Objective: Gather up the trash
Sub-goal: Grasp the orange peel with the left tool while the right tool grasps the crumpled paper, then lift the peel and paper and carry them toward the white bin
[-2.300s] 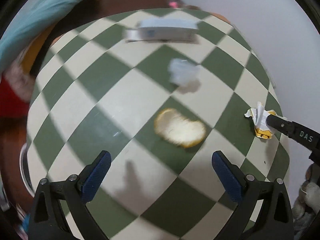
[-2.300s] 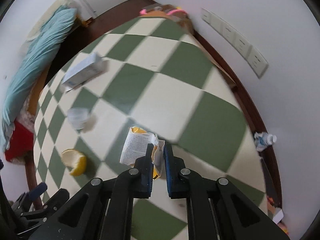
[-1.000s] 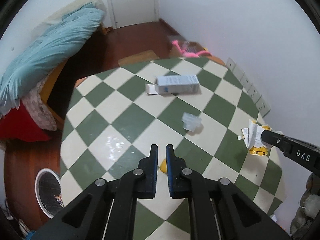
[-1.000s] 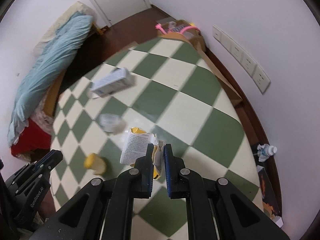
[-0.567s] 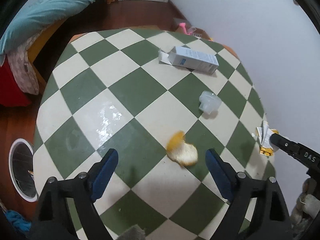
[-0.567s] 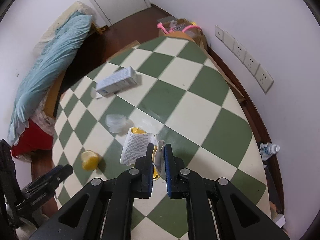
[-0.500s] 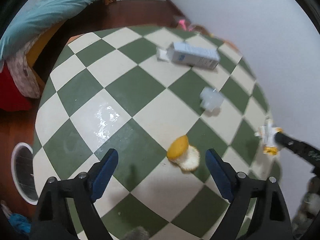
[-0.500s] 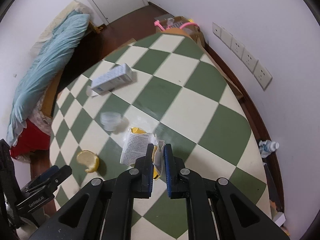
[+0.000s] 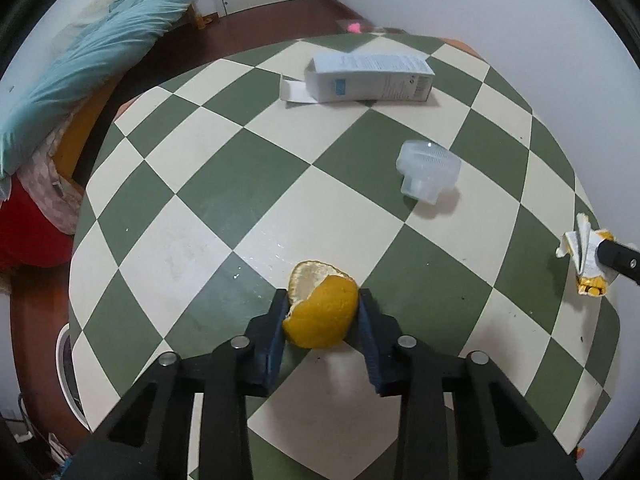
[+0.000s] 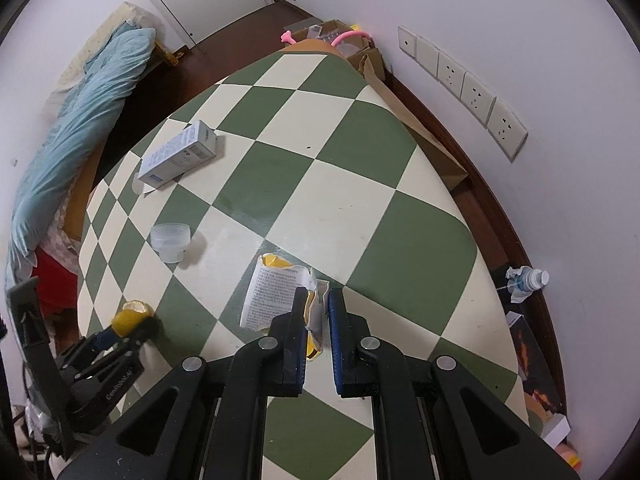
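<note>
My left gripper (image 9: 322, 310) is shut on an orange peel (image 9: 320, 308), held just above the green and cream checkered table (image 9: 248, 168). The peel also shows in the right wrist view (image 10: 130, 320), in the left gripper (image 10: 124, 330). My right gripper (image 10: 314, 308) is shut on a crumpled white and yellow paper wrapper (image 10: 276, 292); the wrapper also shows in the left wrist view (image 9: 584, 252). A white and blue carton (image 9: 368, 76) lies at the table's far side. A clear plastic cup (image 9: 428, 170) lies on its side mid-table.
A round white bin (image 9: 68, 368) stands on the floor by the table's left edge. A bed with blue bedding (image 9: 92, 48) is at the far left. A white wall (image 10: 540, 40) with sockets runs along the table's right side. A cardboard box (image 10: 340, 40) and a plastic bottle (image 10: 528, 278) lie on the floor.
My left gripper closed, opened over the peel, then shut on it. The right gripper kept hold of the wrapper and rose a little.
</note>
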A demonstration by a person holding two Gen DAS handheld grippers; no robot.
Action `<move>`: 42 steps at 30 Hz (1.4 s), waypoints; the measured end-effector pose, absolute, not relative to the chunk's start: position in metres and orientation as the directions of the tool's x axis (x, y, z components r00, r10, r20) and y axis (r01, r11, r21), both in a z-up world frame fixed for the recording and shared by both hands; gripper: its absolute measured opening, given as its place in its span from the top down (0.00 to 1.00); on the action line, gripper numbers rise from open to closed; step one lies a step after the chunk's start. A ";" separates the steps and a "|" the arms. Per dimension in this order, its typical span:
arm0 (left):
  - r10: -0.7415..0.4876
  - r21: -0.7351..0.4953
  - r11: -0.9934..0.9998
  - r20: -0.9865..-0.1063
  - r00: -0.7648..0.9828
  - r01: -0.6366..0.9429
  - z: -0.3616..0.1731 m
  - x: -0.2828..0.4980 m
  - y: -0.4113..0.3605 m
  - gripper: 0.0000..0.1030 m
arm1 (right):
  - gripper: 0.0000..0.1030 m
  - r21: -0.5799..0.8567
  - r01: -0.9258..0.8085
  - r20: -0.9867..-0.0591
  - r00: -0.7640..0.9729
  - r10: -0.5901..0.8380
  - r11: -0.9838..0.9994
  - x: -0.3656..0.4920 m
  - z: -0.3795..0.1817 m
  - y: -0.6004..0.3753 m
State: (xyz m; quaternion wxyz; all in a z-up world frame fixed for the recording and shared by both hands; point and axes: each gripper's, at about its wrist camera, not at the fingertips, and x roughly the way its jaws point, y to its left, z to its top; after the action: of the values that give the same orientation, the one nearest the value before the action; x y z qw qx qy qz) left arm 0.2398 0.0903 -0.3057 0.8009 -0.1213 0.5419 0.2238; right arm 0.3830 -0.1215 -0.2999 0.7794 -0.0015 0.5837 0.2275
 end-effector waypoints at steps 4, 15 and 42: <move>0.252 0.055 0.861 -0.910 0.328 -0.506 -0.296 0.233 0.094 0.73 | 0.90 0.259 -0.361 -0.912 0.214 0.350 0.896 0.381 -0.301 -0.121; 0.351 0.063 0.839 -0.821 0.450 -0.540 -0.212 0.203 0.101 0.73 | 0.90 0.281 -0.414 -0.880 0.248 0.405 0.866 0.363 -0.262 -0.106; 0.445 -0.085 0.457 -0.840 0.310 -0.885 -0.174 -0.113 0.346 0.73 | 0.90 0.415 -0.812 -0.806 -0.119 0.580 0.410 0.104 -0.200 0.242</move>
State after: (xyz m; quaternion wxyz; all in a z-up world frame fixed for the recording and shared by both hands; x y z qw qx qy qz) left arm -0.1125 0.3463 -0.1739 0.7587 -0.2818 0.3910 0.4383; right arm 0.1037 0.2415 -0.2003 0.6546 -0.1103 0.5260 0.5317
